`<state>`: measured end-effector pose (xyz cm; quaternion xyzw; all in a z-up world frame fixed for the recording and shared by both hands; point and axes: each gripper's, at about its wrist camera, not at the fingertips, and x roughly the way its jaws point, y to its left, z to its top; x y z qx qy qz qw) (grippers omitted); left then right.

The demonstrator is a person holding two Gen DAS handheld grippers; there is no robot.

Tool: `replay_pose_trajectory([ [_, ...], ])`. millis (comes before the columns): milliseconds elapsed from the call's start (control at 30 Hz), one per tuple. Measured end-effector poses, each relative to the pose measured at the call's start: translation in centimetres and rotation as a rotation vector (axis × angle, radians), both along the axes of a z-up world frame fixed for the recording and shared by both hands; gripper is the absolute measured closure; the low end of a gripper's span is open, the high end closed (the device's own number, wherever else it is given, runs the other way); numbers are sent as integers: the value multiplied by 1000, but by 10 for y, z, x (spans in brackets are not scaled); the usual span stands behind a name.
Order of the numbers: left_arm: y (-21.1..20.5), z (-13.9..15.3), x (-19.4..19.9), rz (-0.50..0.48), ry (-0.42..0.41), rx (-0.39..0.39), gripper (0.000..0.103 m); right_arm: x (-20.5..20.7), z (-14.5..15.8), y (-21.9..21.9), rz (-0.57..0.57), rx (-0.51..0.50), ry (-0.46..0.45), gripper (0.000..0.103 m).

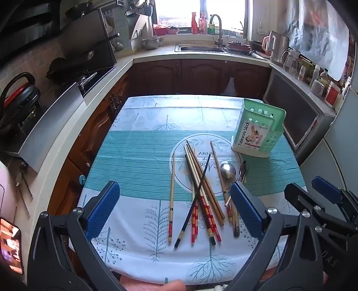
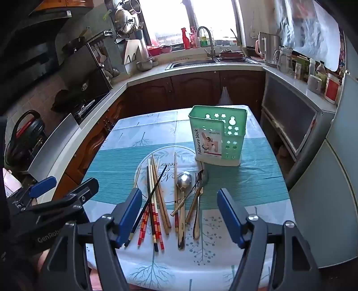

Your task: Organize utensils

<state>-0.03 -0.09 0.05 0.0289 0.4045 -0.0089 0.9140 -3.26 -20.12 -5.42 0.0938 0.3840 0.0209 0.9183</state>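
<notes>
While both our left gripper (image 1: pixel 174 208) and right gripper (image 2: pixel 180 216) hover with jaws spread wide and empty, chopsticks (image 1: pixel 199 197), a spoon (image 2: pixel 184 179) and a fork (image 2: pixel 198 192) lie mid-table (image 1: pixel 134 156) toward its near edge; the green tableware holder (image 2: pixel 218 138) stands upright toward the far right corner.

A small kitchen: a bright window (image 1: pixel 202 13) at 12 o'clock floods the room with daylight above a steel sink (image 1: pixel 201 48) and tap (image 1: pixel 218 24) set in a pale counter (image 1: pixel 154 54) over dark wood cabinets (image 1: pixel 201 76). At 9 to 10 o'clock the counter runs past a hob (image 1: pixel 94 77) under a black hood (image 1: pixel 87 40), against a tiled wall (image 1: pixel 33 60). At 2 to 3 o'clock a shelf (image 1: pixel 297 78) carries a kettle (image 1: pixel 277 48), jars and bottles beside a pale fridge (image 1: pixel 340 145), and in the middle stands a table (image 1: pixel 138 156) under a teal and white leaf-print cloth.
</notes>
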Motion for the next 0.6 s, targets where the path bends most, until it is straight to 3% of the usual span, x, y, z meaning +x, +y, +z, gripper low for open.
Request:
replay_pose_trajectory([
  [600, 0, -8, 3, -11, 41, -22, 4, 0, -4, 0, 3, 21, 23, 33],
])
